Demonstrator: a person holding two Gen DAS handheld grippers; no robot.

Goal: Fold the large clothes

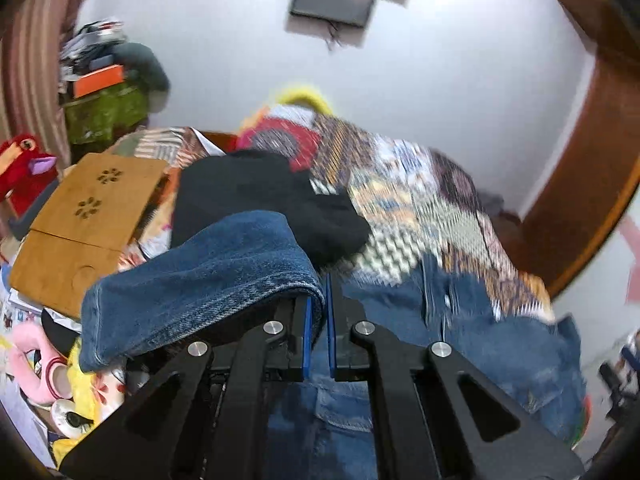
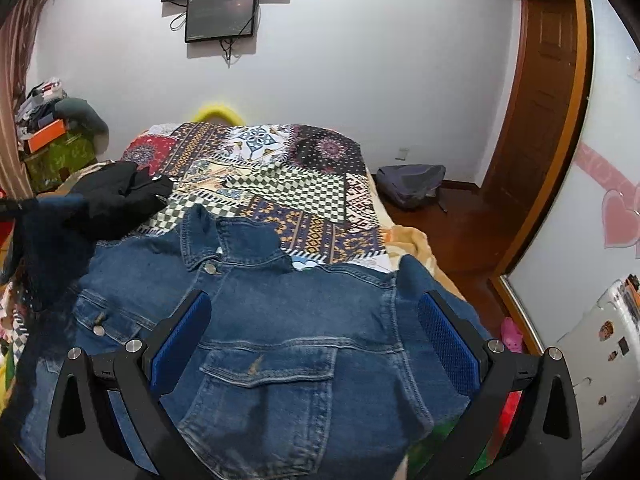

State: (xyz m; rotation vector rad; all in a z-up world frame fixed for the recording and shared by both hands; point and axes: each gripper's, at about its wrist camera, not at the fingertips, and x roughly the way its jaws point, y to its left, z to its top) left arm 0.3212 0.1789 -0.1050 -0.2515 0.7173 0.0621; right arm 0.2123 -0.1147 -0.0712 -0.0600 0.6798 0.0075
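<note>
Between left gripper (image 1: 318, 316) pads, blurred denim jacket (image 2: 280, 340) sleeve

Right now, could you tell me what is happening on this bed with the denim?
A person with a gripper in each hand is folding a denim jacket that lies front up on the patchwork bedspread. The left gripper is shut on the jacket's sleeve and holds it lifted, with the cuff end draped over to the side. The right gripper is open above the jacket's chest and holds nothing. A black garment lies beside the jacket's collar.
</note>
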